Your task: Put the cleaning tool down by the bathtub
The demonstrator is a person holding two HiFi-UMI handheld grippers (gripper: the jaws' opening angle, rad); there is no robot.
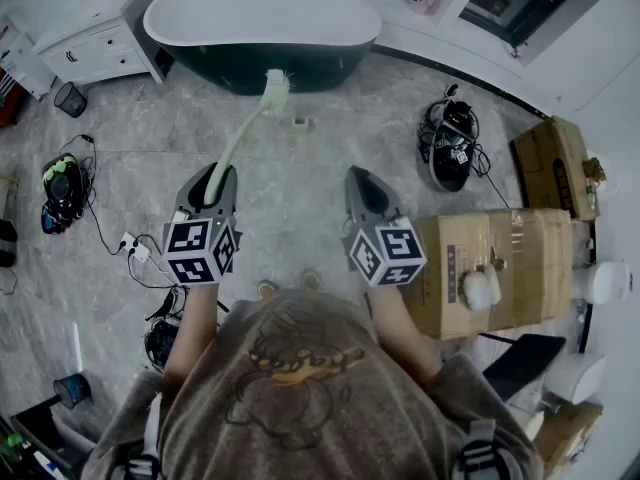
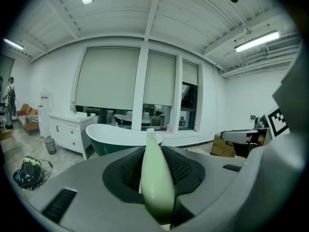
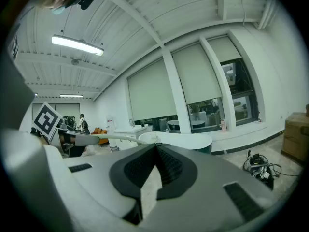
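Left gripper (image 1: 214,180) holds brush (image 1: 240,138) toward bathtub (image 1: 220,64), open floor (image 1: 300,168) between.

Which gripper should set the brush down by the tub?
Left. The left gripper is shut on the brush by its handle, with the bristle head pointing toward the bathtub ahead. The right gripper is empty, so it has nothing to place.
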